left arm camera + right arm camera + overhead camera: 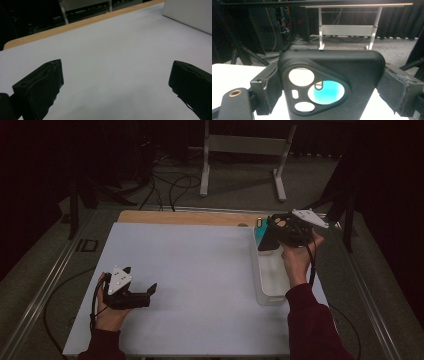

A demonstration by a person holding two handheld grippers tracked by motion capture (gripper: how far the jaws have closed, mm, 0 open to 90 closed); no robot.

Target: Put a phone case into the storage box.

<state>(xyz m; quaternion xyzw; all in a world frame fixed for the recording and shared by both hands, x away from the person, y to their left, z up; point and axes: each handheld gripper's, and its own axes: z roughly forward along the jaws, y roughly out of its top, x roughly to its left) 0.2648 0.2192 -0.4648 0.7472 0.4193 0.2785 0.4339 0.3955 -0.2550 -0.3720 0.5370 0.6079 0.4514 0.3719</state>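
— Dark curtains and a white metal frame (245,150) on grey carpet stand behind a pale sheet (190,270) laid over a wooden-edged table (185,216). What is the work here?

— Lifting a black, soft-looking phone case (332,85) with a three-cornered camera cutout. The right gripper (272,237) has it pinched between both jaws, held upright above the far end of a clear plastic bin (272,280).

— So the pick-up is finished?

— By my reading, yes; the case is off the surface. Where it must go I cannot tell, so setting it down remains.

— What shows through the cutout?

— Something teal (260,234), lying just beyond the right gripper at the bin's far end.

— And the other hand?

— The left gripper (142,292) rests low over the sheet, well apart from the right one, jaws spread wide with bare sheet between them.

— Anything else nearby?

— Loose cables (170,187) on the floor beyond the table.
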